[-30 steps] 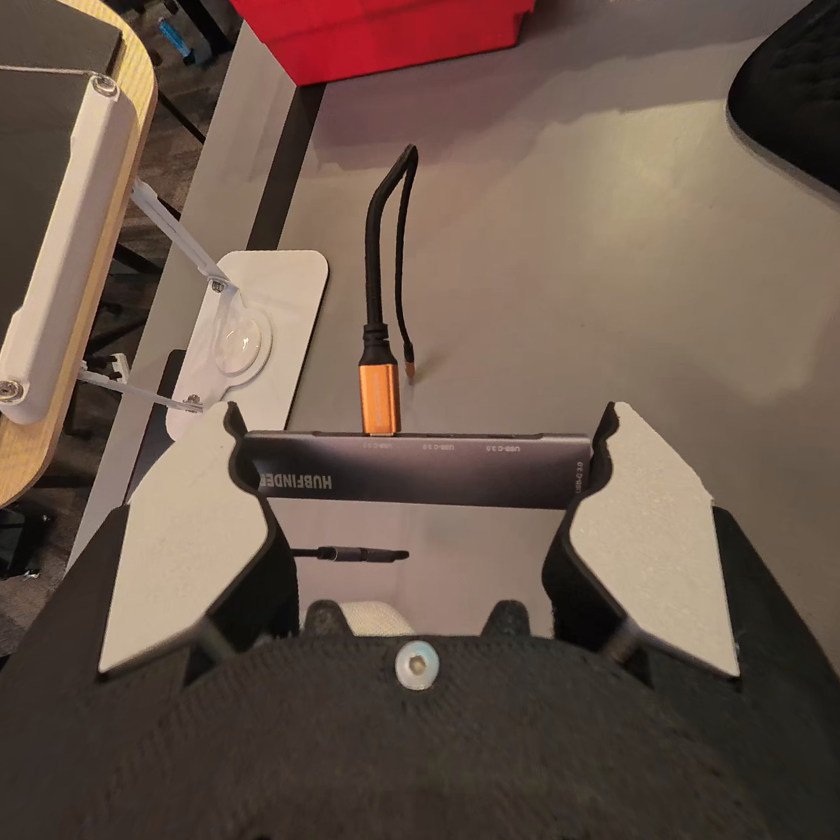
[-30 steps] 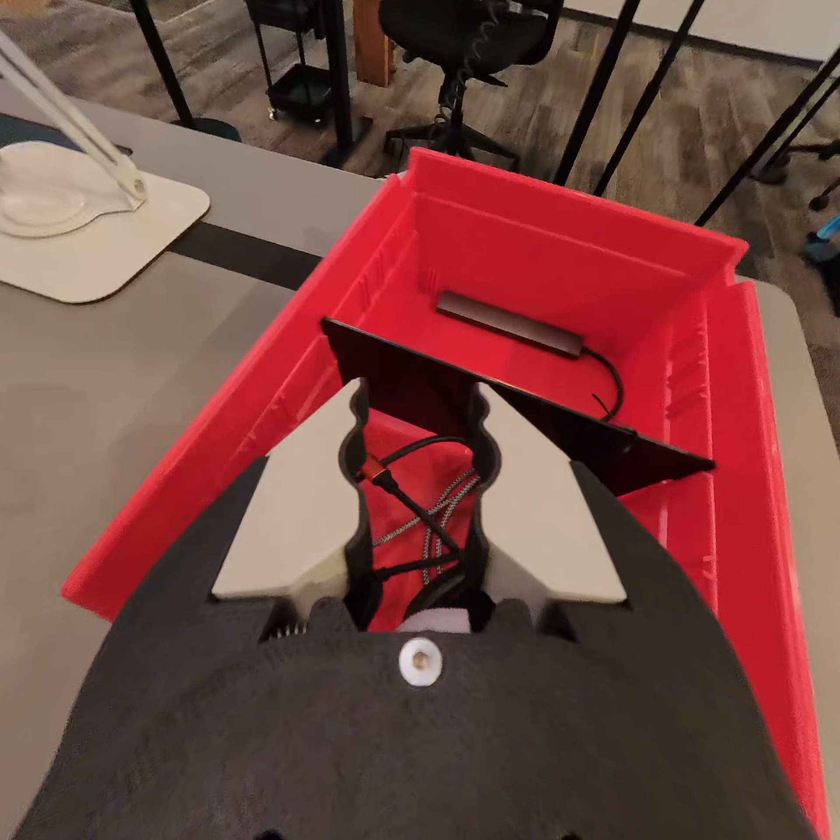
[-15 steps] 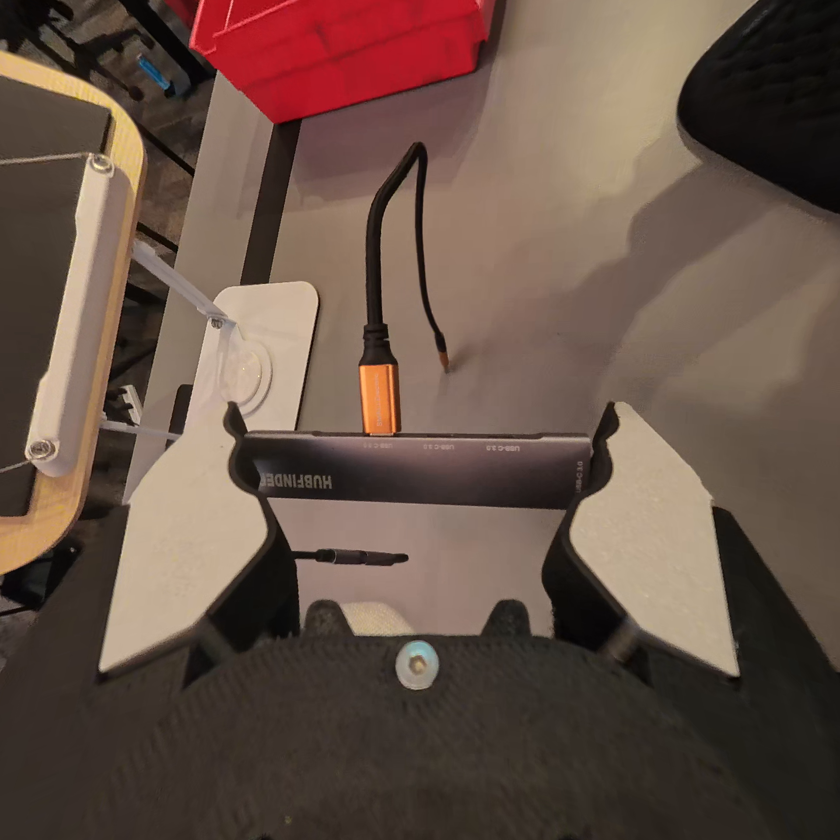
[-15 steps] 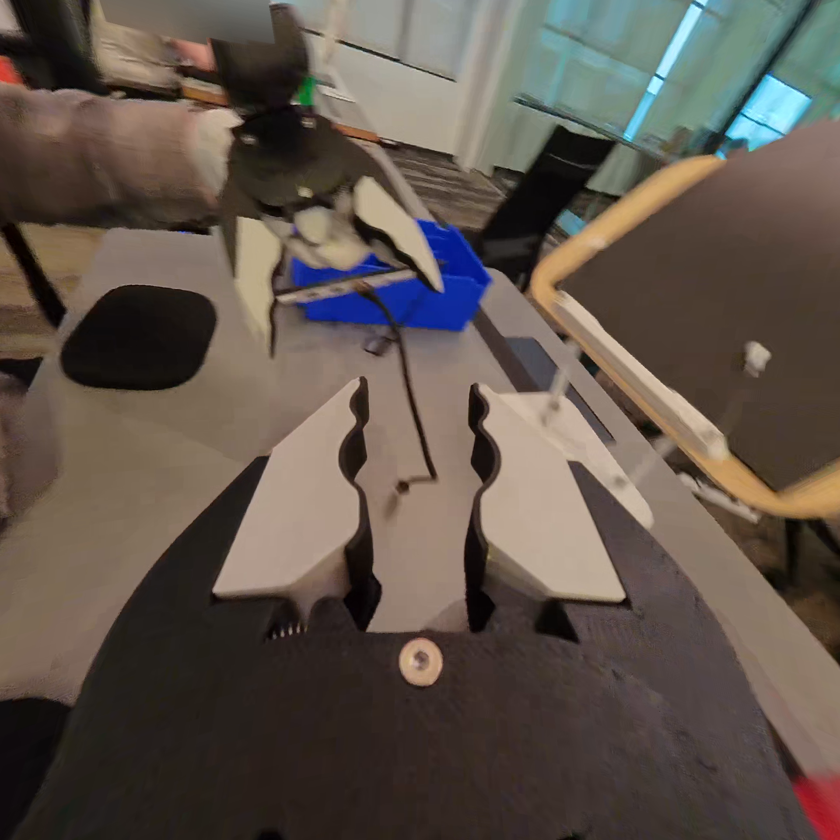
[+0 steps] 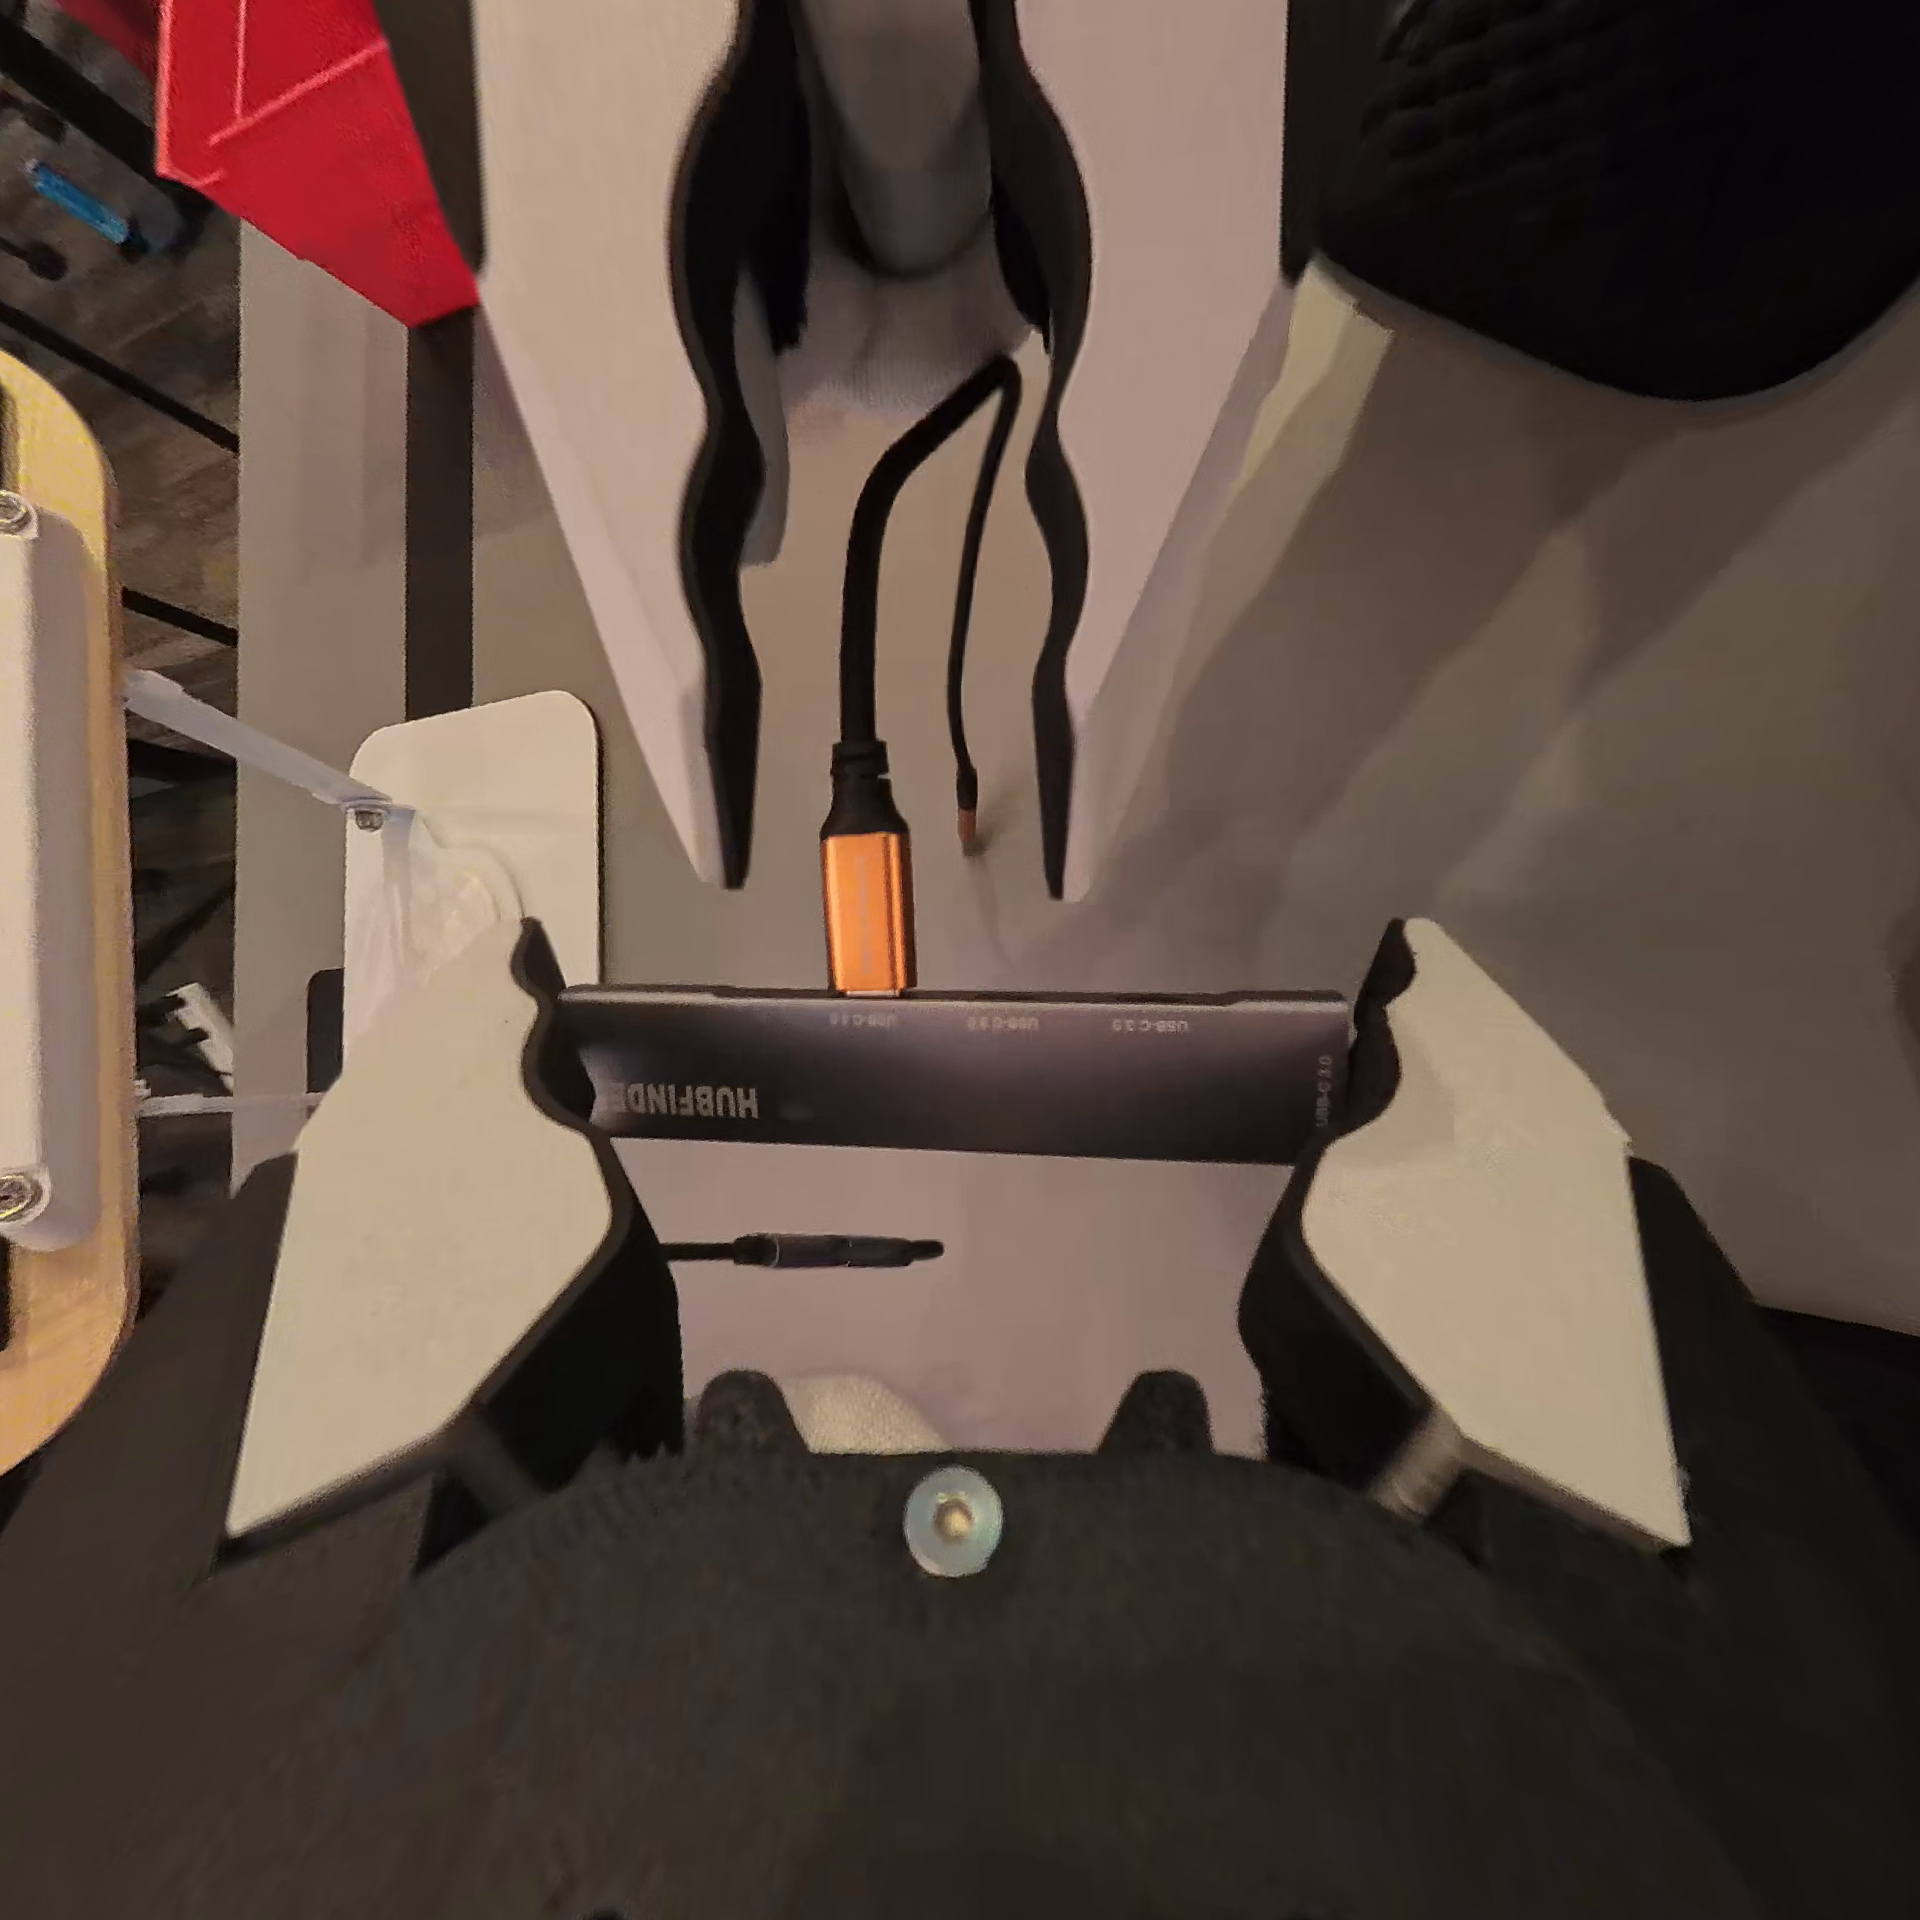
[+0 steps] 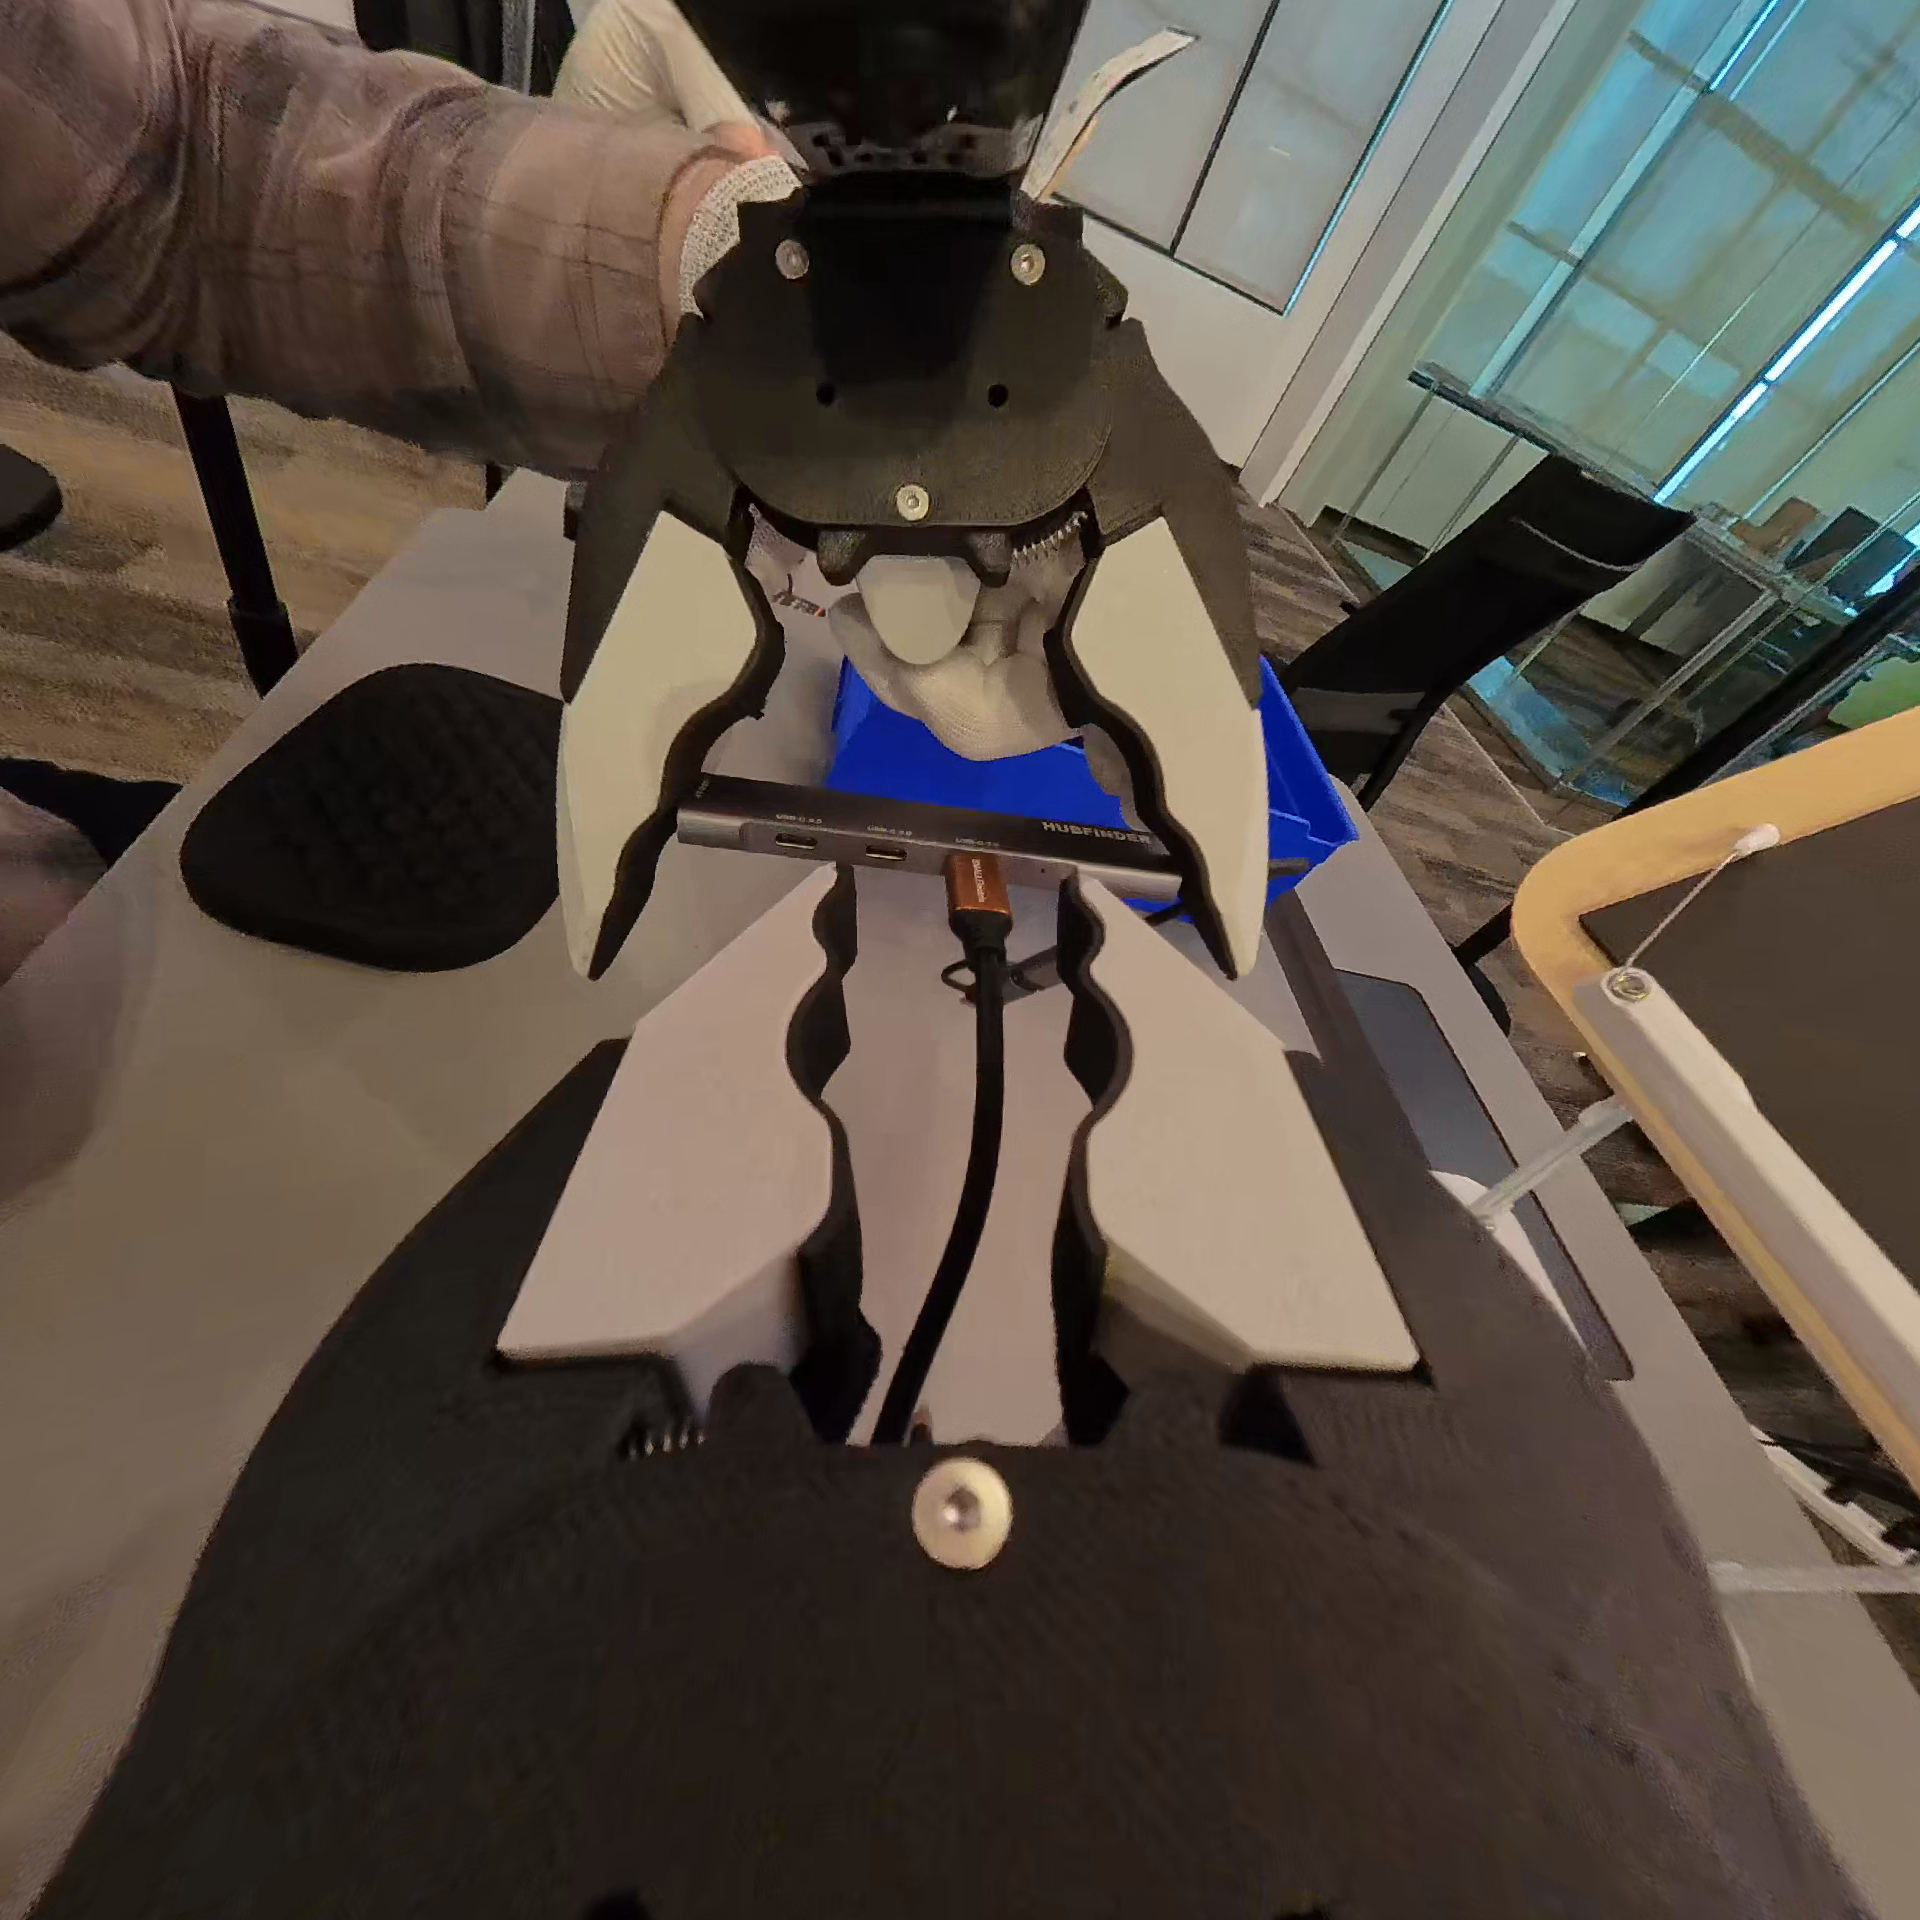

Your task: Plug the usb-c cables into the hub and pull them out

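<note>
— Left wrist view: where's the hub?

— Clamped endwise in my left gripper, long axis crosswise. Orange plug seated, its cable running away.

— Right gripper?

— Nearer the plug, fingers parted, straddling the cable, empty. Blue bin behind; nothing blocks.
</note>
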{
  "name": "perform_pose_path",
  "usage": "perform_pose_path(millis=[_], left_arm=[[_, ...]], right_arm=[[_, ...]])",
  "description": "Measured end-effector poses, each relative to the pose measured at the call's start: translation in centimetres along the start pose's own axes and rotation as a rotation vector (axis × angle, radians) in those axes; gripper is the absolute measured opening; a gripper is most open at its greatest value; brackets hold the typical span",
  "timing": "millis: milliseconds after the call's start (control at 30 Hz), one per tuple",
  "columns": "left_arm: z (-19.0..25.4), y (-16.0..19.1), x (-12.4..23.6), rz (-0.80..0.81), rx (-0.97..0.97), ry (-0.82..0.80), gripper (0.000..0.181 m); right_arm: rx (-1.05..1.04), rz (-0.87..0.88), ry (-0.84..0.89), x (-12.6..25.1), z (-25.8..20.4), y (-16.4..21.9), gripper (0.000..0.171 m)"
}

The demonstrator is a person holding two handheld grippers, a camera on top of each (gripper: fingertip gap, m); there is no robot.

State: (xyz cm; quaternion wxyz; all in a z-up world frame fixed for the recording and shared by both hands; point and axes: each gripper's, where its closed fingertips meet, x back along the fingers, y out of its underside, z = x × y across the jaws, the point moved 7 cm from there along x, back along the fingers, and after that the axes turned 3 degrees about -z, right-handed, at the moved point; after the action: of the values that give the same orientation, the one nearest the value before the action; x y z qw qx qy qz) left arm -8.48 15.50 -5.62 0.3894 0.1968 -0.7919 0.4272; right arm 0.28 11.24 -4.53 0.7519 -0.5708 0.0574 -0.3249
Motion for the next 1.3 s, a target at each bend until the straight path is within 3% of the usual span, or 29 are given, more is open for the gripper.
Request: perform_pose_path(millis=[333,567,800,1033,1300], left_arm=[[-0.3,0.7,-0.1,0.039,0.029,0.060,0.139],[-0.3,0.8,-0.3,0.064,0.030,0.068,0.139],[-0.1,0.3,-0.2,0.095,-0.007,0.044,0.139],[0.6,-0.9,0.0,0.077,-0.073,0.033,0.139],[0.6,-1.1,0.3,0.087,-0.083,0.019,0.139]], right_arm=[[-0.080,0.075,-0.002,-1.5,0.5,1.0,0.010],[-0.096,0.091,-0.006,-1.6,0.5,1.3,0.010],[-0.032,0.071,0.100,-0.9,-0.4,1.0,0.010],[-0.052,0.107,-0.038,0.2,-0.2,0.7,0.010],[-0.022,0.046,0.152,0.5,-1.5,0.0,0.010]])
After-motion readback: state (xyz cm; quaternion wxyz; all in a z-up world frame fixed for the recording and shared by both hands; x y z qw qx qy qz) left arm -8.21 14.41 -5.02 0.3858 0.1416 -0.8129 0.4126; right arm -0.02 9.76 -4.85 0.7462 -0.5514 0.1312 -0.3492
